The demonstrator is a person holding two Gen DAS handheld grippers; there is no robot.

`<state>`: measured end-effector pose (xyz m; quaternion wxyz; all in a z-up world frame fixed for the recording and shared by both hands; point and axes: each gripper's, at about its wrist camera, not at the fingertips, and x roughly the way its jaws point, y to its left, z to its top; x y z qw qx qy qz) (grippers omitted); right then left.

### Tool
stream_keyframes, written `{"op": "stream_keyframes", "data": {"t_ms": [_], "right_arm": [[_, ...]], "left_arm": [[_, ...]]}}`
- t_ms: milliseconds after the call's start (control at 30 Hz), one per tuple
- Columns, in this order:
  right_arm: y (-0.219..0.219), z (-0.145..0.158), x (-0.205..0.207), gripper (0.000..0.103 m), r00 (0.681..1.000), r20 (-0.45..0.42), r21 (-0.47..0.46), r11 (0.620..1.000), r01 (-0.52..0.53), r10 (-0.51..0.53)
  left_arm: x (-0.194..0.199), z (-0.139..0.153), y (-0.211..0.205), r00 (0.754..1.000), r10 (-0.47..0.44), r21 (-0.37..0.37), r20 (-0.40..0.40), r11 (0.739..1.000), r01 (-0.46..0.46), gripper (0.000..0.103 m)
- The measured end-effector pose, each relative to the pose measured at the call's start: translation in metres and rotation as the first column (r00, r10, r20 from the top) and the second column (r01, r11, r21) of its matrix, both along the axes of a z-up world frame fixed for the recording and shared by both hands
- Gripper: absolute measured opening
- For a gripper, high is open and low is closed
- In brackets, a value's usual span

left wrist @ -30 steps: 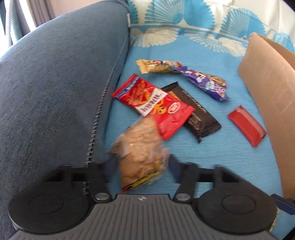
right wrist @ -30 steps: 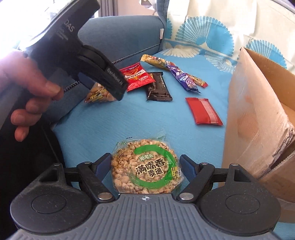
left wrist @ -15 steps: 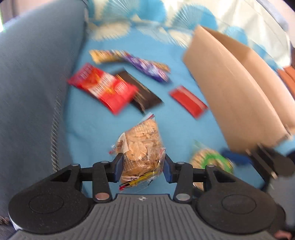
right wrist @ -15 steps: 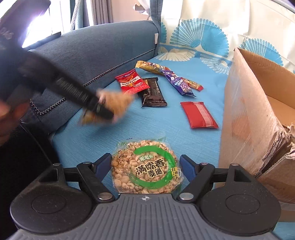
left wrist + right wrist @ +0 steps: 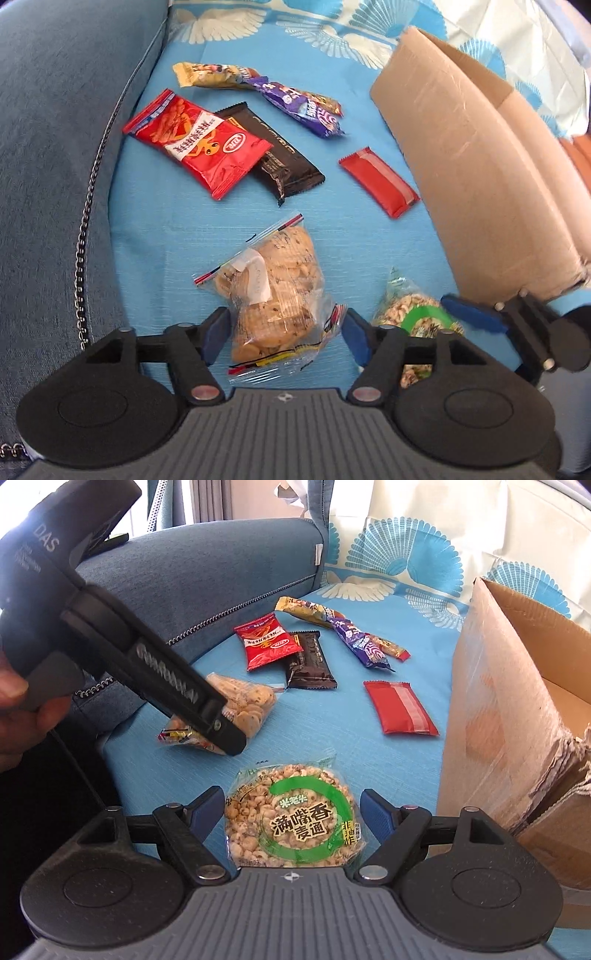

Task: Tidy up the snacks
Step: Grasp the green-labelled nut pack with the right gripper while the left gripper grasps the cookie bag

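The snacks are spread on a blue sofa seat (image 5: 166,236), bounded on the left by the grey-blue armrest (image 5: 55,147). Nearest that armrest, a red chip bag (image 5: 199,142) is laid partly over a black bar (image 5: 273,151). Toward the back edge of the seat, a yellow wrapper (image 5: 210,75) and a purple wrapper (image 5: 299,107) are found, their ends overlapping. At the front edge, a clear cookie bag (image 5: 275,295) is framed by the left tongs (image 5: 284,336); their blue pads are spread on either side of it with gaps visible, so it is not gripped. A flat red packet (image 5: 378,181) is set further right, near the box. A round puffed-grain pack (image 5: 291,816) is flanked by the right tongs (image 5: 293,814), likewise released, with space seen on both sides. A cardboard box (image 5: 476,166) is stood along the right edge of the seat.
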<state>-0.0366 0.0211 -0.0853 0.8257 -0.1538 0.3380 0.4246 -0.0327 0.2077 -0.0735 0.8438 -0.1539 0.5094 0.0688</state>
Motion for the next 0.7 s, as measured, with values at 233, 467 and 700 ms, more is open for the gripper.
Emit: {"op": "stream_keyframes", "data": {"t_ms": [233, 467, 700], "right_arm": [[0.004, -0.007, 0.000, 0.084, 1.000, -0.009, -0.027, 1.000, -0.011, 0.010], [0.004, -0.010, -0.002, 0.084, 1.000, 0.003, -0.045, 0.999, -0.023, 0.023], [0.001, -0.011, -0.005, 0.083, 1.000, 0.015, -0.044, 0.999, -0.026, 0.027]], "left_arm": [[0.006, -0.005, 0.004, 0.999, 0.027, -0.045, -0.018, 0.999, -0.028, 0.081], [0.009, -0.009, 0.001, 0.999, 0.030, -0.048, -0.012, 0.998, -0.031, 0.080], [0.009, -0.008, -0.002, 0.999, 0.047, -0.031, 0.002, 0.998, -0.047, 0.077]]}}
